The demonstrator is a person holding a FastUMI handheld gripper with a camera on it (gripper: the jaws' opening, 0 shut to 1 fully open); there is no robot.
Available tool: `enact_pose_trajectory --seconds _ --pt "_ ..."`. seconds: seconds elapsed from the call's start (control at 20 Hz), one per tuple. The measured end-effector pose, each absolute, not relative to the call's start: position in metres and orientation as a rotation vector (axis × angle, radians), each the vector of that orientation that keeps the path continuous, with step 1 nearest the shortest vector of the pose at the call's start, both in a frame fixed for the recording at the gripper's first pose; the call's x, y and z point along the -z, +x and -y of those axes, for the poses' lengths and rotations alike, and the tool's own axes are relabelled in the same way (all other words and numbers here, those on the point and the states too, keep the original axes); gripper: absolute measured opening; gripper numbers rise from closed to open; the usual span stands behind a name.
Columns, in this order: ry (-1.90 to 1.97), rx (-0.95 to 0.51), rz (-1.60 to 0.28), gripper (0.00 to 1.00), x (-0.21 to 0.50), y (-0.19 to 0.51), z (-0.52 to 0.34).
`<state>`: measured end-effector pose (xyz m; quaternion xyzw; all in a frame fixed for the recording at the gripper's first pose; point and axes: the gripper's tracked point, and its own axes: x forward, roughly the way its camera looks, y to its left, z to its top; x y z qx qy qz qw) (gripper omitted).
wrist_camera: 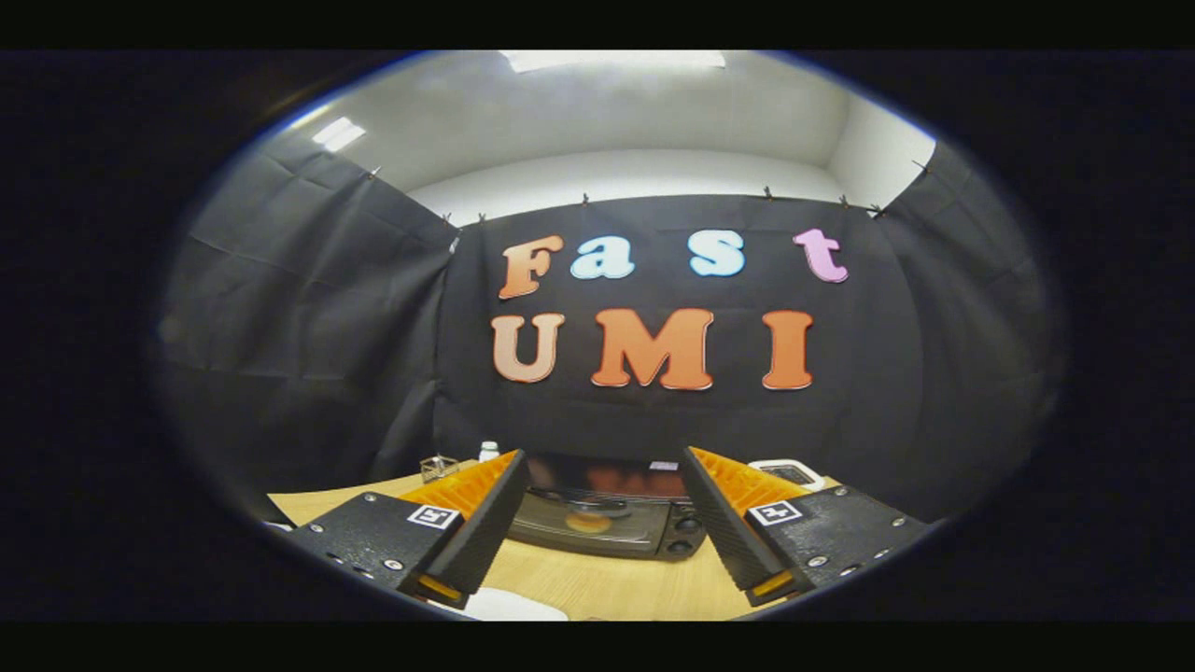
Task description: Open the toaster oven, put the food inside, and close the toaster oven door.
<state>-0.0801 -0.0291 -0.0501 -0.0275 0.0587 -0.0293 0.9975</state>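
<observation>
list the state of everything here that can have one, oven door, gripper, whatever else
toaster oven: door shut, standing on the wooden table beyond the fingers
gripper: open, fingers spread wide, holding nothing
small white bottle: upright, behind the oven to one side
small wire basket: upright beside the bottle; contents too small to tell

No text or number can be read on the toaster oven [597, 534] or the small bottle [488, 451], and the gripper [602, 455] fingers (spread apart, holding nothing) carry only square black-and-white markers [433, 516] without letters.
</observation>
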Motion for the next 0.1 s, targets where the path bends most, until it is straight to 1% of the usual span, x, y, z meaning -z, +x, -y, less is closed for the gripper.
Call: enact_pose_trajectory --seconds 0.1 --pt "-0.038 0.057 -0.103 0.97 0.0414 -0.0862 0.0291"
